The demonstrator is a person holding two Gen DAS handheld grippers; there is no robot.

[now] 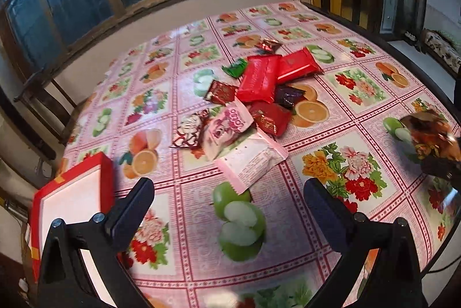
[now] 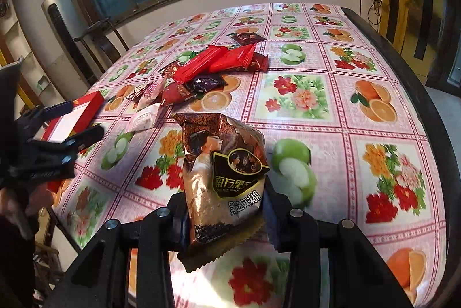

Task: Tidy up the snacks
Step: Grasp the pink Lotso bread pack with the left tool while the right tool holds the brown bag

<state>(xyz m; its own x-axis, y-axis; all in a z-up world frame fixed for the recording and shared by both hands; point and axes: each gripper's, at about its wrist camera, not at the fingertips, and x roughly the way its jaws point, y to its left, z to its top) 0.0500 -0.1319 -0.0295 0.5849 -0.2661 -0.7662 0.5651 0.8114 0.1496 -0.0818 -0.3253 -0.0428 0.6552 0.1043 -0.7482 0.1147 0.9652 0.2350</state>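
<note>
A pile of snack packets (image 1: 259,94) lies mid-table: red bars, a pink packet, a white-pink packet (image 1: 250,161) nearest me. My left gripper (image 1: 229,192) is open and empty, just short of that white-pink packet. A red box with a white inside (image 1: 72,201) sits at the table's left edge, beside my left finger. My right gripper (image 2: 224,207) is shut on a brown sesame-paste packet (image 2: 222,164), held upright above the table. That packet shows at the right edge of the left wrist view (image 1: 432,135). The pile (image 2: 207,71) and the box (image 2: 77,112) lie beyond it to the left.
The table carries a pink fruit-and-flower oilcloth (image 1: 345,94) with a dark rim (image 2: 403,71) on the right. A wall and windows stand behind the far edge. My left gripper shows at the left of the right wrist view (image 2: 83,125).
</note>
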